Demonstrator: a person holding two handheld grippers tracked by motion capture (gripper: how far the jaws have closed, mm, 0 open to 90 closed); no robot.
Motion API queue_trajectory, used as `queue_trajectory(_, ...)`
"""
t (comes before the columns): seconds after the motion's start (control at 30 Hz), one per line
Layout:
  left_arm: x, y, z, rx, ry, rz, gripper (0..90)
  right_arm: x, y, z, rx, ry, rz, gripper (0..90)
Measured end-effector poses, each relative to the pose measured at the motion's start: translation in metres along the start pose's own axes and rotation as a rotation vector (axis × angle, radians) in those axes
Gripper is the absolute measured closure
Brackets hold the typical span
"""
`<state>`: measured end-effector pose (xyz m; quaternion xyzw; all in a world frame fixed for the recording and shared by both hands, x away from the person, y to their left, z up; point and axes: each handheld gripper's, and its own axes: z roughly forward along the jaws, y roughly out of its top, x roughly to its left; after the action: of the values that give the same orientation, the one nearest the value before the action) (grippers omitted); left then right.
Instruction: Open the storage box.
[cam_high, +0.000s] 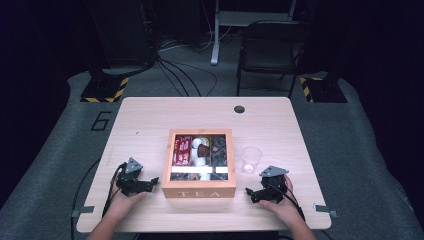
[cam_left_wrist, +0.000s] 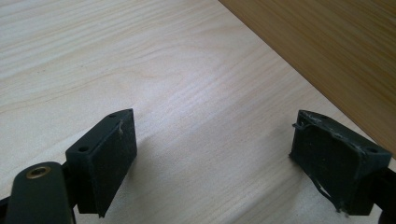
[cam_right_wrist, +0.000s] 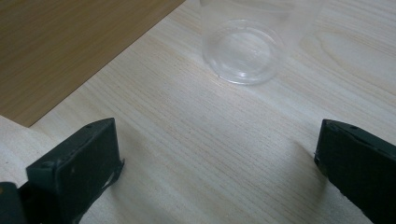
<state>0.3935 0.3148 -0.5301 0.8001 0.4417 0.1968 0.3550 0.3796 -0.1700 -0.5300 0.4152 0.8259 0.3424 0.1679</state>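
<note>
High view, bench: a pale wood bench (cam_high: 150, 120) carries a wooden box, a clear cup and both grippers.
Box: the tea box (cam_high: 199, 190) sits at the middle of the bench, lid off or open, with "TEA" on its near wall; its compartments hold red packets (cam_high: 182, 149), white items and dark packets, too small to name with any certainty.
Cup: the clear plastic cup (cam_high: 250, 159) stands upright just right of the box, apart from it; in the right gripper view it (cam_right_wrist: 243, 46) sits ahead of the jaws and looks empty.
Left gripper: the left gripper (cam_high: 152, 181) rests on the bench near the box's left wall, held by the left hand (cam_high: 125, 200); its jaws stand wide apart over bare wood (cam_left_wrist: 212, 140).
Right gripper: the right gripper (cam_high: 248, 192) lies near the box's right front corner, below the cup, held by the right hand (cam_high: 280, 205); jaws wide apart, nothing between them (cam_right_wrist: 215, 158).
Floor: grey carpet with a dark chair (cam_high: 270, 50) beyond the bench.
</note>
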Motion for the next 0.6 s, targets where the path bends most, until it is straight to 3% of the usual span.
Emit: queue_trajectory(0.6, -0.0003, -0.0002, -0.0003, 0.000, 0.004, -0.007, 14.2, -0.0004, -0.0001, 0.0003, -0.005, -0.001, -0.007, 0.0)
